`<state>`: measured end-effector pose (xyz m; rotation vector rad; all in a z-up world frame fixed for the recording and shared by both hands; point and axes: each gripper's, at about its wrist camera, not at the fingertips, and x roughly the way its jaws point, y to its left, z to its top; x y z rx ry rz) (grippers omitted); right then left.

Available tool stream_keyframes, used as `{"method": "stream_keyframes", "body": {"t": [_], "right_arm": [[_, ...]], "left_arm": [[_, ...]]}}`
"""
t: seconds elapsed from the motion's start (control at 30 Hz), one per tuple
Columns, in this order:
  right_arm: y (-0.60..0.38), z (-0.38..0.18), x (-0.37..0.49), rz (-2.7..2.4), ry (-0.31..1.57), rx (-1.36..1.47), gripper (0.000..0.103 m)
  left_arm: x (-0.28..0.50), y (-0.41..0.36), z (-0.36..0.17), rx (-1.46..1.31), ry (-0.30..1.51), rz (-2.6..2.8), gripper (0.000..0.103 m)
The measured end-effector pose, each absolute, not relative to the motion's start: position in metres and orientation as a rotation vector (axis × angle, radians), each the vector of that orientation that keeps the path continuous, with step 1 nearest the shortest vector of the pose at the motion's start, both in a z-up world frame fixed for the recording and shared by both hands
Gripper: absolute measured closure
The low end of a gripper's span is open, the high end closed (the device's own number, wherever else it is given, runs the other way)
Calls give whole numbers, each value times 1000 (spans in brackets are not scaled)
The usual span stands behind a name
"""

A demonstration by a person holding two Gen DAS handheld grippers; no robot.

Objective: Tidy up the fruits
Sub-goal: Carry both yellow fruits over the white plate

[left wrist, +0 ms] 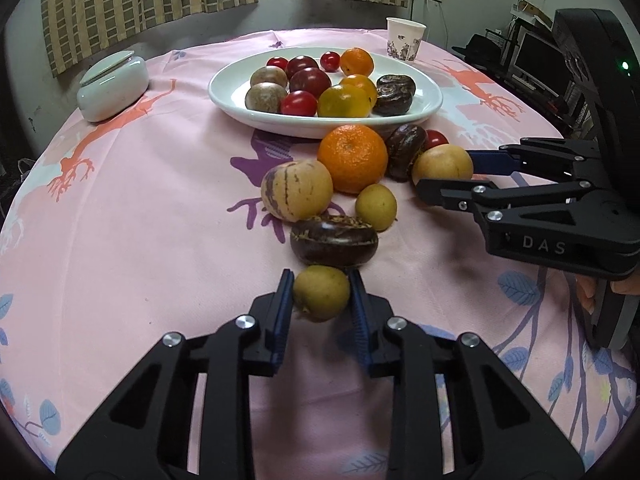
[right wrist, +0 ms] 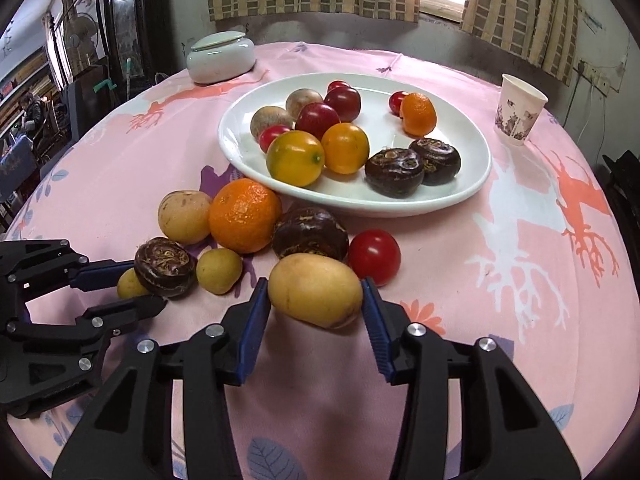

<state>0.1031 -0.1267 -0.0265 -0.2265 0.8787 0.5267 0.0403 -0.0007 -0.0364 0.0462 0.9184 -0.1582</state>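
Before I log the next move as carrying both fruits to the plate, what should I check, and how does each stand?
1. Left gripper shut on the small yellow-green fruit: ok.
2. Right gripper pressing the large yellow fruit: pads touch both sides, firmness cannot tell.
3. Bare space on the white plate: ok.
4. Mandarin and dark chestnut-like fruit between grippers and plate: not ok, lift over.

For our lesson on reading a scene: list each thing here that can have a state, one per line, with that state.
left gripper: shut on small yellow fruit
right gripper: pads against large yellow fruit
white plate: holding fruit, not full
lidded jar: lid on
paper cup: upright
big orange: on the cloth, off the plate
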Motion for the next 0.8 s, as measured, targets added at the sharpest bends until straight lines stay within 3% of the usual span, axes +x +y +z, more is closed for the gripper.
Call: {"method": "stream_keyframes", "body": {"t": [0.8], "right_arm": [[-178,4,74,525,811,-138,57]], "left_arm": [[28,-7,-11,55,850,-150,75]]}}
